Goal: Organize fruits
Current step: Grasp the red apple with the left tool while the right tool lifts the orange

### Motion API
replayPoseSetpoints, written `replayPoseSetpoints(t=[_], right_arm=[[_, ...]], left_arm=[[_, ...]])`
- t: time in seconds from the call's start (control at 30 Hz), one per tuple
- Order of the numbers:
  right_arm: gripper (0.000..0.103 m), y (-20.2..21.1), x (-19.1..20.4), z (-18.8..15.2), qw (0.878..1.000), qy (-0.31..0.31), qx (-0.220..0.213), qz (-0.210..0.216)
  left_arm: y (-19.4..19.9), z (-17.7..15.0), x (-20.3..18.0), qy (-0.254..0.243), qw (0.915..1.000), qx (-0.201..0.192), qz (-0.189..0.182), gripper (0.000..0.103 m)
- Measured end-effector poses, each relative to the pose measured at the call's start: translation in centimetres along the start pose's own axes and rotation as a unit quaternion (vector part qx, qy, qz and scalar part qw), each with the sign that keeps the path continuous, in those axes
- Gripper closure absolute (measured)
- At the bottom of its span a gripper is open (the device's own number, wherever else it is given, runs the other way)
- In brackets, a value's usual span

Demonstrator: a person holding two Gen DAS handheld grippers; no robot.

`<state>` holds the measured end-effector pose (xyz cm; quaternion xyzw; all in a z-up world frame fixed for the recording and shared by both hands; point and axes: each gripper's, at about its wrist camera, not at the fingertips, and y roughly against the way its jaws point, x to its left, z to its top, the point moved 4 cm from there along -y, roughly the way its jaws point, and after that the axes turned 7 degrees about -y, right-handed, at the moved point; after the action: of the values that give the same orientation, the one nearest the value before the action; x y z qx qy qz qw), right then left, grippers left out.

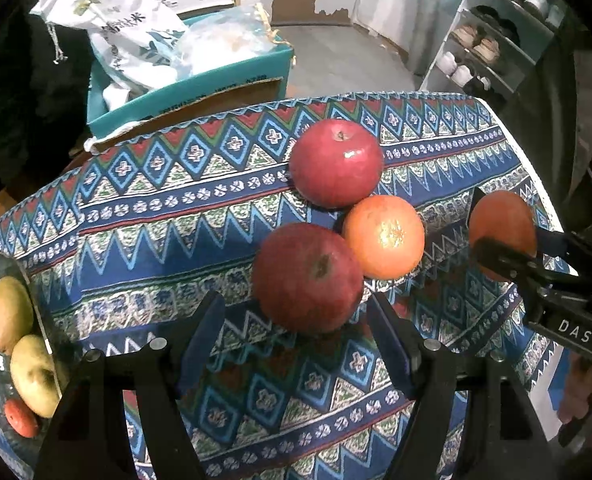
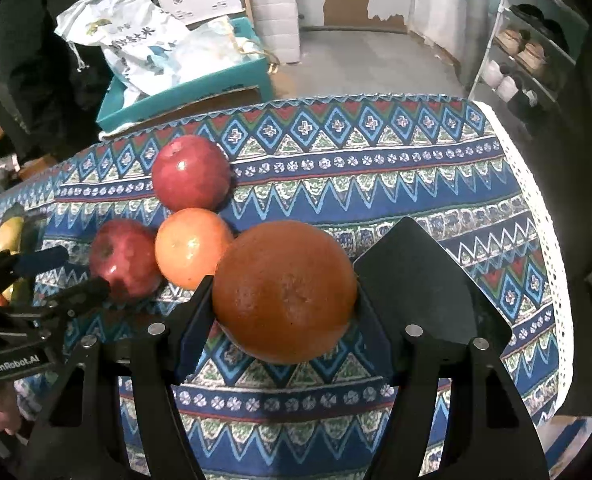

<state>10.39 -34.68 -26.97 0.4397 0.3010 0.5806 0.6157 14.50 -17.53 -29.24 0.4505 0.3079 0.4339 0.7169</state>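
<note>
Patterned tablecloth carries, from the left, a plate of yellow fruit, then two red apples touching an orange. Your left gripper hangs released behind the near apple. Your right gripper clamps a darker orange; keep it level and travel gently toward the plate.

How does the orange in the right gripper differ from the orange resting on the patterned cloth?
The clamped deep orange fruit sits between the right gripper pads; the paler orange lies free on the patterned tablecloth, touching both red apples. Both are round, whole and unpeeled.
</note>
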Motion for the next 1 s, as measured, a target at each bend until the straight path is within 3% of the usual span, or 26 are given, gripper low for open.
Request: replayPoseSetpoints(t=[0.6,1.0], right_arm=[[0.036,-2.0,-1.4,0.7,1.0,-0.015,0.015,-0.005],[0.036,-1.9,-1.2,0.6,1.0,-0.011,0.014,-0.005]], left_arm=[[-4.9,0.7,-0.4,-0.007,0.9994,0.035,-0.004,0.028],[-4.8,0.6,-0.6,-0.024,0.9995,0.019,0.012,0.029]])
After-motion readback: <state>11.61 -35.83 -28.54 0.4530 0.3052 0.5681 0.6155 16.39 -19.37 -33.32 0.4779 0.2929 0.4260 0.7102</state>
